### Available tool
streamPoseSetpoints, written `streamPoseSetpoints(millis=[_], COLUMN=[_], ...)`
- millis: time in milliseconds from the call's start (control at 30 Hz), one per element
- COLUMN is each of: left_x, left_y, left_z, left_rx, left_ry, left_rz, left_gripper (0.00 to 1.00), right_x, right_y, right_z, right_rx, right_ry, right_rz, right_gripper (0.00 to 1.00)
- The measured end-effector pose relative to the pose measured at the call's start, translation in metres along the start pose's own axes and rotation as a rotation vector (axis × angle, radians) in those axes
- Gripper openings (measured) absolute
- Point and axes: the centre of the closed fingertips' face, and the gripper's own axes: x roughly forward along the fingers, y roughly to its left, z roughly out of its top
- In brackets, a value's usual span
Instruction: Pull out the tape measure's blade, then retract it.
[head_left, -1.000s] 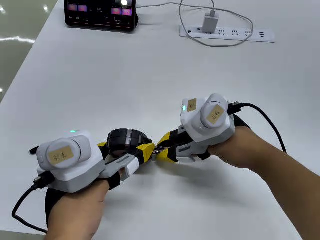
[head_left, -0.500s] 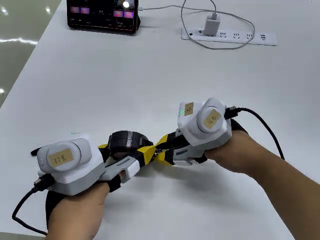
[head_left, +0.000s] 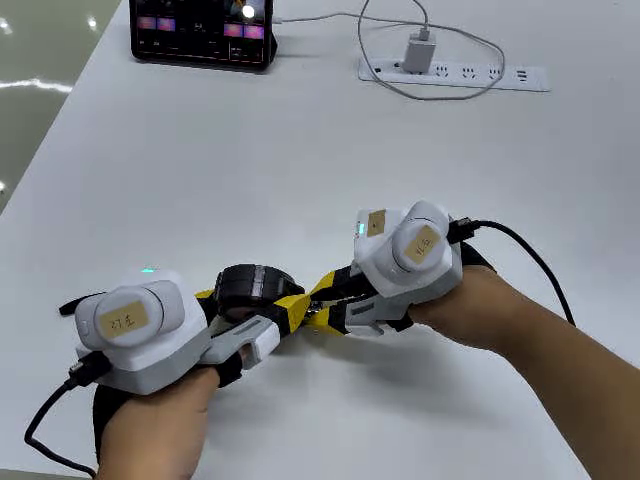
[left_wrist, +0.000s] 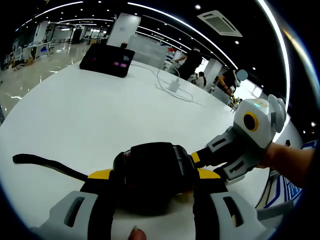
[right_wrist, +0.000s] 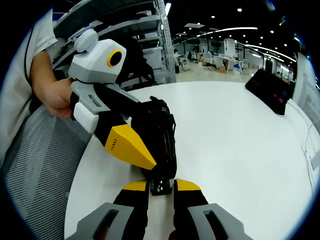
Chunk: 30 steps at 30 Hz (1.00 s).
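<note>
As things stand: blade undrawn; pull and retraction remain.
Tape measure (head_left: 250, 284): 7 o'clock on surface (head_left: 300, 150), clenched in left gripper (left_wrist: 152, 175) jaws.
Right gripper (right_wrist: 161, 187): jaws pinching blade tip (right_wrist: 161, 182).

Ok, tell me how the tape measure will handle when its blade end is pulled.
The tape measure looks like a rigid, compact case, so it probably won't deform clamped in the left gripper. Its rounded, smooth shell might twist or slip when the right gripper pulls the end tab.
</note>
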Motion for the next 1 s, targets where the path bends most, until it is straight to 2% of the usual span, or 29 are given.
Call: streamPoseSetpoints(millis=[67,300,467,667,833,1000], left_x=[0.000,0.000,-0.001,-0.001,-0.005,-0.009], left_y=[0.000,-0.001,-0.001,0.000,-0.002,0.002], left_z=[0.000,0.000,0.002,0.003,0.005,0.006], left_rx=[0.002,0.011,0.050,0.044,0.072,0.106], left_ry=[0.004,0.004,-0.004,-0.008,-0.012,-0.015], left_rz=[-0.001,-0.007,-0.011,-0.015,-0.024,-0.031], left_gripper=[0.60,0.60,0.59,0.60,0.60,0.63], right_x=[0.000,-0.005,-0.009,-0.012,-0.014,-0.017], right_y=[0.000,0.001,-0.002,0.000,0.002,0.004], right_z=[-0.001,-0.001,0.000,0.001,0.000,0.000], right_rx=[0.014,0.035,0.066,0.081,0.091,0.109], right_ry=[-0.003,-0.018,-0.039,-0.052,-0.060,-0.073], right_rz=[0.004,-0.001,-0.016,-0.013,-0.025,-0.045], right_gripper=[0.20,0.22,0.28,0.29,0.33,0.40])
